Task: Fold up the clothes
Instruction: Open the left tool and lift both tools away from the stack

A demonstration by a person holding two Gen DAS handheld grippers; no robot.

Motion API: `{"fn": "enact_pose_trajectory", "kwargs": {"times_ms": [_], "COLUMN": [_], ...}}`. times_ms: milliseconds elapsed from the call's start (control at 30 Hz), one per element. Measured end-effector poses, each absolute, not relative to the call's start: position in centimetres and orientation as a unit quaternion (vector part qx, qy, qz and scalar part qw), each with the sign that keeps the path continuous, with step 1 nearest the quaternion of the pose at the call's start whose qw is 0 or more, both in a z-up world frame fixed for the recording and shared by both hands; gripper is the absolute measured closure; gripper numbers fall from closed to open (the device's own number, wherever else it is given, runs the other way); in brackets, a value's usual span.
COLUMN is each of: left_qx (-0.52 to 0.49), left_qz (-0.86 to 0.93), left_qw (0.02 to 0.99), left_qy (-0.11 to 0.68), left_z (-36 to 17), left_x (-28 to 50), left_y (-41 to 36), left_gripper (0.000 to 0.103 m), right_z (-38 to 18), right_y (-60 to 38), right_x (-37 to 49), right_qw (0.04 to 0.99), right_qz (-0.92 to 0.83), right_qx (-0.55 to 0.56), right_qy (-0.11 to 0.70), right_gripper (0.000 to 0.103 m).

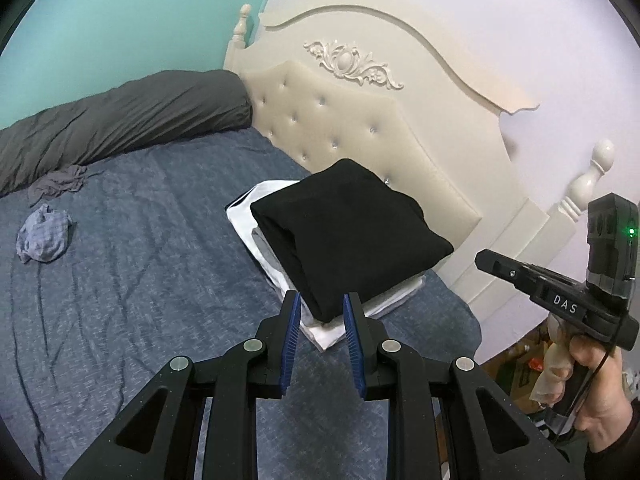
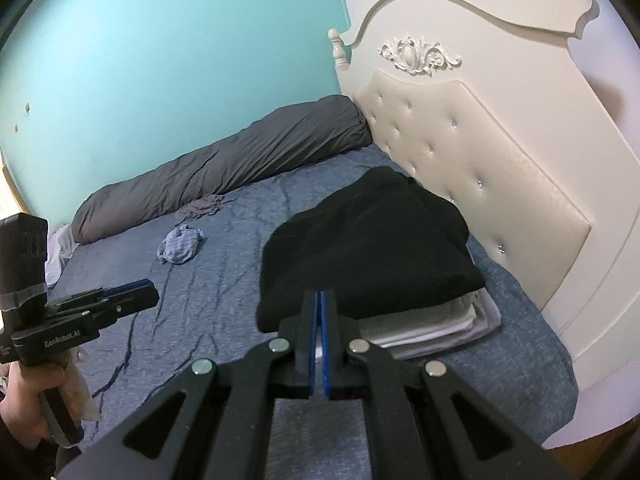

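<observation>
Black folded knit garment (image 1: 352, 236) sits on top of the stack of folded white and grey clothes (image 1: 328, 330), just ahead of my left gripper (image 1: 320, 300), near the cream tufted headboard (image 1: 360, 128). I read that piece as done and stacked. Left gripper is narrowly parted, blue pads (image 1: 294, 320) apart with nothing between them; I see only the stack's near edge through the gap, and no touch that I can make out. In the right wrist view my right gripper (image 2: 320, 300) is closed pad to pad, nothing in it, and it hovers just short of the black garment's near hem.

So I judge we are between pieces: one fold finished, the next garment not yet fetched. Out to the left of both grippers, well apart from the stack, a crumpled pale blue checked cloth (image 2: 180, 248) lies on the blue-grey quilted bed cover (image 1: 140, 260). Beyond it a rumpled grey garment (image 2: 200, 208) lies against the long dark grey bolster pillow (image 2: 224, 168).

Next move, as I see it: swing both grippers left towards the checked cloth, open the right one first, and pinch it by an edge or corner, not the middle of the bundle. It looks thin and limp, so I would expect to shake it flat on the bed before any fold.
</observation>
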State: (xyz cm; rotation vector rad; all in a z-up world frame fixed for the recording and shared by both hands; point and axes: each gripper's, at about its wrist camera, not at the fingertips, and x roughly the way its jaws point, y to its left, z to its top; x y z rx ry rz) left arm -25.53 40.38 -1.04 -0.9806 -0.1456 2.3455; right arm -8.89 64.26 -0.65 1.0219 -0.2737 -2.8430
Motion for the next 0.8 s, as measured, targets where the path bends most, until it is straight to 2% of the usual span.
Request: {"fn": "enact_pose_trajectory", "kwargs": {"times_ms": [467, 600, 800], "left_qx": [-0.359, -0.354, -0.345], "left_qz": [0.884, 0.886, 0.89], "left_qw": [0.295, 0.295, 0.294], "left_qy": [-0.053, -0.049, -0.041], "left_z": [0.4, 0.7, 1.1], "left_x": [-21.3, -19.9, -18.1], "left_y": [38.7, 38.5, 37.7], "left_gripper": [0.078, 0.071, 0.07], "right_z": [0.6, 0.6, 0.4], "right_y": [60.6, 59.7, 58.7], "right_x": [-4.4, -2.8, -0.6], "right_qw": [0.057, 0.054, 0.044], "right_qz": [-0.941, -0.942, -0.943], "right_qx": [0.318, 0.314, 0.312], "right_qy": [-0.098, -0.101, -0.104], "right_gripper": [0.1, 0.1, 0.1]}}
